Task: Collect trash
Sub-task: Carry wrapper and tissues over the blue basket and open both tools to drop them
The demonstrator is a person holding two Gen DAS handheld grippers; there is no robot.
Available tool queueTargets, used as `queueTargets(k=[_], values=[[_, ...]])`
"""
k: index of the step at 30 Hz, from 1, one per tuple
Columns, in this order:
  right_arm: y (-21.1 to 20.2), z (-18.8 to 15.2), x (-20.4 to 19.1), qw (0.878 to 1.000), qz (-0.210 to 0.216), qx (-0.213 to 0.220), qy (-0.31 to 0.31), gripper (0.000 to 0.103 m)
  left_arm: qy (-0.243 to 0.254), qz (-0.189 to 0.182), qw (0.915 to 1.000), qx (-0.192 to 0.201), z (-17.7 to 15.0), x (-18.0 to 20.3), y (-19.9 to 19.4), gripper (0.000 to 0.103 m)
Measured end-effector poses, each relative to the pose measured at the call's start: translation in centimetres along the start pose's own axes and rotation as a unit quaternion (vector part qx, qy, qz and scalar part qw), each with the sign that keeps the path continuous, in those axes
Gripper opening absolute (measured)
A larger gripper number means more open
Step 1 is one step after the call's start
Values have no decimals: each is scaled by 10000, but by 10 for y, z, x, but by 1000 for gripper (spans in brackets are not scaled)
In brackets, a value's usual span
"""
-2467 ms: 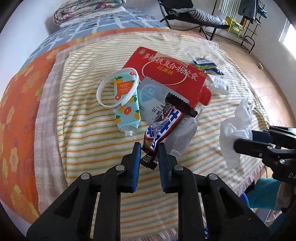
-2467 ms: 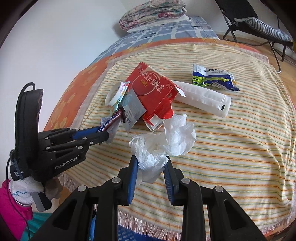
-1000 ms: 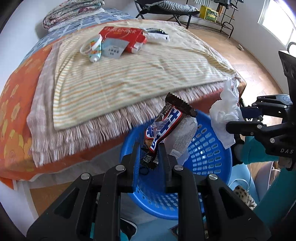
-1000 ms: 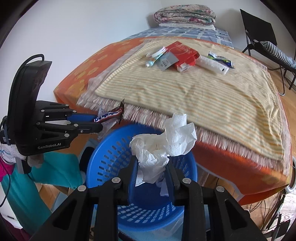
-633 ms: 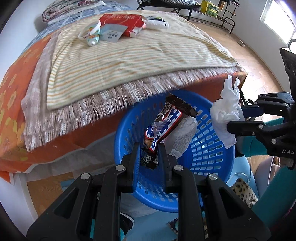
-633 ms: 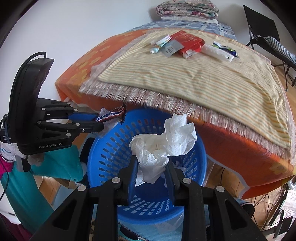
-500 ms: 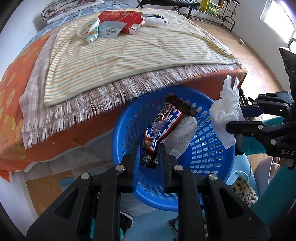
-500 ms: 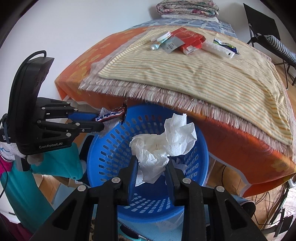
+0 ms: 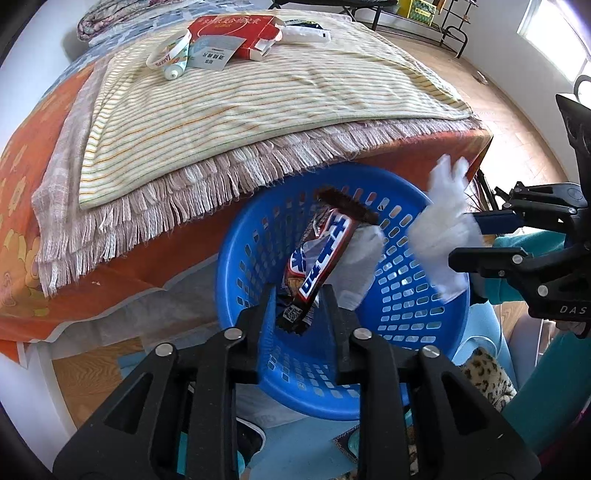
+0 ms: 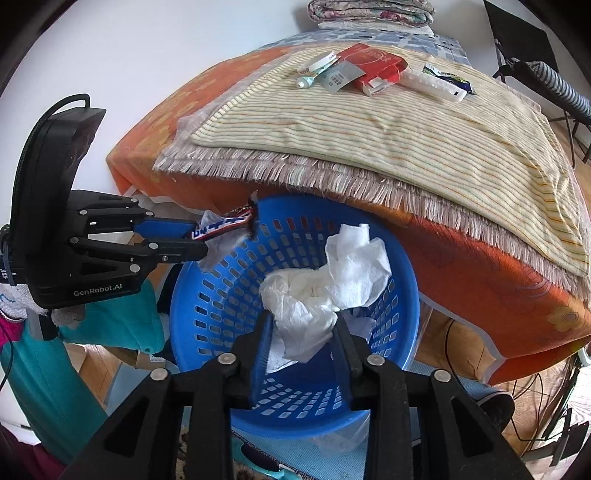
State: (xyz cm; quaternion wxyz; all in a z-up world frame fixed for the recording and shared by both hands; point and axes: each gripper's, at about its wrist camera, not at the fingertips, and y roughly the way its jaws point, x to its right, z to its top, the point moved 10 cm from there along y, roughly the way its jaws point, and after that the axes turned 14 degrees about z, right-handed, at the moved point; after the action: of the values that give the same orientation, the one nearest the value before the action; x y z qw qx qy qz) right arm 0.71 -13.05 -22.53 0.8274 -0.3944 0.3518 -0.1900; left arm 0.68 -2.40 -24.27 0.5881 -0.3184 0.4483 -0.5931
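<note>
The mouth of the blue basket (image 9: 391,354) is open from above, and both tongs hang over it. The far rim (image 10: 295,206) sits under the fringed edge of the striped blanket (image 10: 388,122) on the bed (image 10: 498,266), so the way in from that side is closed. The left tongs (image 9: 297,314) and the candy wrapper (image 9: 321,254) take the left part of the opening; the right tongs (image 10: 303,336) and the crumpled tissue (image 10: 328,284) take the middle. Some white paper (image 10: 360,326) lies inside the basket. On the blanket, the near part is free; a red box (image 9: 232,31) and a tube (image 9: 177,61) lie at the far end.
</note>
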Motion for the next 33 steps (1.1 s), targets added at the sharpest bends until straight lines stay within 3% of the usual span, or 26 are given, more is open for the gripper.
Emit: queueTargets(k=[4, 7, 10, 13, 19, 26, 33], values=[[-1, 1, 2, 10000, -33, 26, 24, 56, 18, 19, 10000, -32, 0, 0, 2, 28], [-2, 2, 3, 10000, -69, 41, 40, 60, 11, 31, 10000, -10, 1, 0, 2, 43], [-2, 2, 5, 9999, -94, 25, 86, 67, 9, 52, 10000, -10, 2, -1, 2, 46], [-3, 2, 7, 9999, -107, 16, 119, 71, -23, 63, 10000, -5, 2, -2, 2, 59], [-6, 4, 8, 9997, -183, 82, 117, 85, -80, 80, 9999, -18, 3, -5, 3, 66], [-12, 13, 13, 9988, -463, 132, 48, 86, -231, 50, 9997, 32, 13, -11, -2, 66], [-21, 28, 20, 9984, -470, 264, 154, 87, -397, 76, 9991, 132, 35, -26, -8, 66]])
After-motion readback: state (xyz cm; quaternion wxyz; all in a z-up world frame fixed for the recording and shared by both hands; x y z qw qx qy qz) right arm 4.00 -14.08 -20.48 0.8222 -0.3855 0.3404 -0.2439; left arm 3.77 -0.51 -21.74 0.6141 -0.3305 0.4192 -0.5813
